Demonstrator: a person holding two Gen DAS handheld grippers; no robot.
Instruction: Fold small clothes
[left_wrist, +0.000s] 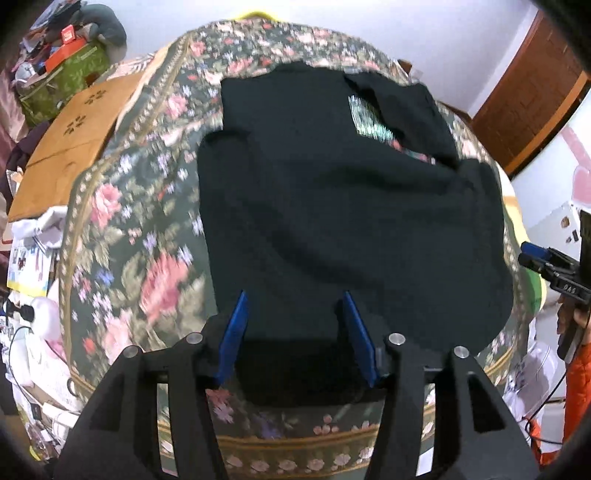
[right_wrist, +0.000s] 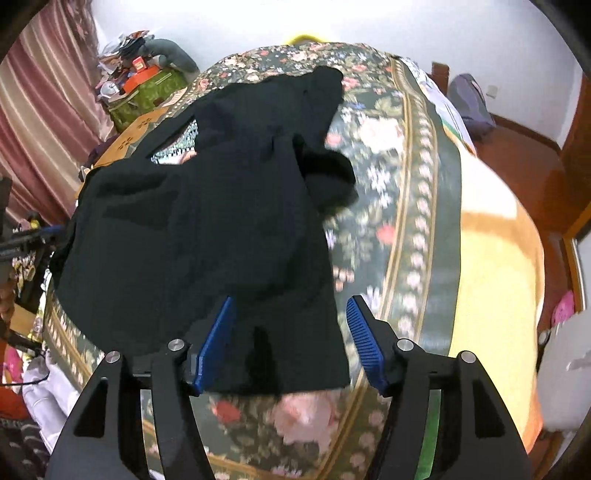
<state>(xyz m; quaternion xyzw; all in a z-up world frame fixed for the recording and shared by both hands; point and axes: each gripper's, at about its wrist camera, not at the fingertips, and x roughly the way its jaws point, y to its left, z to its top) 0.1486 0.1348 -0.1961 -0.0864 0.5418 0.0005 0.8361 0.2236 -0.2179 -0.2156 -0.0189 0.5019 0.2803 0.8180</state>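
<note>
We find both grippers, left gripper (left_wrist: 293, 306) & right gripper (right_wrist: 291, 312), spread over black garment (left_wrist: 343, 206) hem, gripping nothing; recommend pinching its 2 near corners evenly.

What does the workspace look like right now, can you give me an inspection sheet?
Surface: floral bedspread with a yellow blanket beside it.
Job's things: black garment lying rumpled, a sleeve folded over a silvery print.
Clutter: cardboard sheet, green bag piled with boxes, papers at the bed's left.
Grippers: left hand-held gripper open over the garment's near hem; right hand-held gripper open, the garment's corner between its jaws, not pinched.
Cables: black cable at the left edge.
Surroundings: white wall, striped curtain, wooden door.
</note>
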